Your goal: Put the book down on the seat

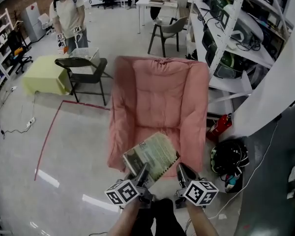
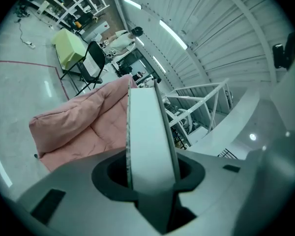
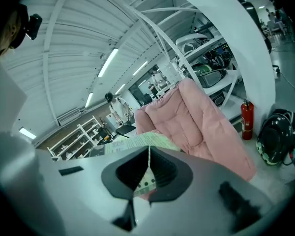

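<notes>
A book (image 1: pixel 151 156) with a greenish printed cover hangs over the front edge of the pink padded seat (image 1: pixel 160 97), held from the near side by both grippers. My left gripper (image 1: pixel 142 173) is shut on the book's near left corner; in the left gripper view the thick white page block (image 2: pixel 147 132) stands between the jaws of the left gripper (image 2: pixel 150 176), with the pink seat (image 2: pixel 83 127) beyond. My right gripper (image 1: pixel 179 170) is shut on the near right corner. In the right gripper view the right gripper (image 3: pixel 147 173) pinches a thin edge of the book (image 3: pixel 137 142).
A black folding chair (image 1: pixel 83 68) and a yellow-green block (image 1: pixel 44 75) stand left of the seat, with a person (image 1: pixel 69 14) behind them. White shelving (image 1: pixel 236 28), a red fire extinguisher (image 1: pixel 220 127) and a black helmet (image 1: pixel 229 156) are on the right. Red tape (image 1: pixel 49 136) marks the floor.
</notes>
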### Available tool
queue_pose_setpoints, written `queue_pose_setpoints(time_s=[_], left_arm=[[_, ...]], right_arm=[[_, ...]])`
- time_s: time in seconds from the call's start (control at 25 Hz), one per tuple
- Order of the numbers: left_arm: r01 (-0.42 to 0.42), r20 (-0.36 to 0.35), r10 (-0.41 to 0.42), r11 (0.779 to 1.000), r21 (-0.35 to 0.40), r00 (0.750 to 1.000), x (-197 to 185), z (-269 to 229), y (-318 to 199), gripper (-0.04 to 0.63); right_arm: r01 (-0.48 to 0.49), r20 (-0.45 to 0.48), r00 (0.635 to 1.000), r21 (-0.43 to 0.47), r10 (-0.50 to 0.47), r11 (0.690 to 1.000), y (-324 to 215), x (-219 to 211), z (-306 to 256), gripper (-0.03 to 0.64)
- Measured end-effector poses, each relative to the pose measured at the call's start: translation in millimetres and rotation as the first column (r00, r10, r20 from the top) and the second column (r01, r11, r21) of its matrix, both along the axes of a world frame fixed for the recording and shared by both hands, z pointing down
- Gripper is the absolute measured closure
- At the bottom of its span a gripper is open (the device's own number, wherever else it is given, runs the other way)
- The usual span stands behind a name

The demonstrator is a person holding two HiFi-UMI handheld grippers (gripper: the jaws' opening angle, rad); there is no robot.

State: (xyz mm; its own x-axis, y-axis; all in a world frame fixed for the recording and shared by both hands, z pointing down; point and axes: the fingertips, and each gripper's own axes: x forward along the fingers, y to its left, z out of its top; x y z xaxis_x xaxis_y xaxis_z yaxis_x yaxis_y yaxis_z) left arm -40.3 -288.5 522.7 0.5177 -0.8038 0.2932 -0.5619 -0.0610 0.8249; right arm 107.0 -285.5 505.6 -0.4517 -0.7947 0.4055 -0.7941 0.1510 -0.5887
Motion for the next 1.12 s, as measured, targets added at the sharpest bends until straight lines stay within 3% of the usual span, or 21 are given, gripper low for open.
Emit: queue_pose_setpoints(time_s=[0.2, 0.64, 1.12], left_arm=[[0.037, -0.067, -0.041, 0.998, -0.054, 0.997, 13.3, 28.2, -26.5, 0.425], [0.111, -0.103, -0.124, 0.986, -0.121, 0.987, 24.5, 114.5, -69.2, 0.425], [0.115, -0.127, -0.143, 0.973, -0.201, 0.982, 31.2, 207.1, -98.2, 0.425]], right_arm=[[0.020, 0.028, 0.999, -0.018, -0.019, 1.000, -27.4, 2.2, 20.0, 0.603], [-0.007, 0.032, 0.999, -0.093, 0.010, 0.996, -62.9, 26.2, 99.1, 0.603], [0.030, 0.046, 0.999, -0.126, -0.024, 0.992, -96.0, 13.7, 170.0, 0.603]])
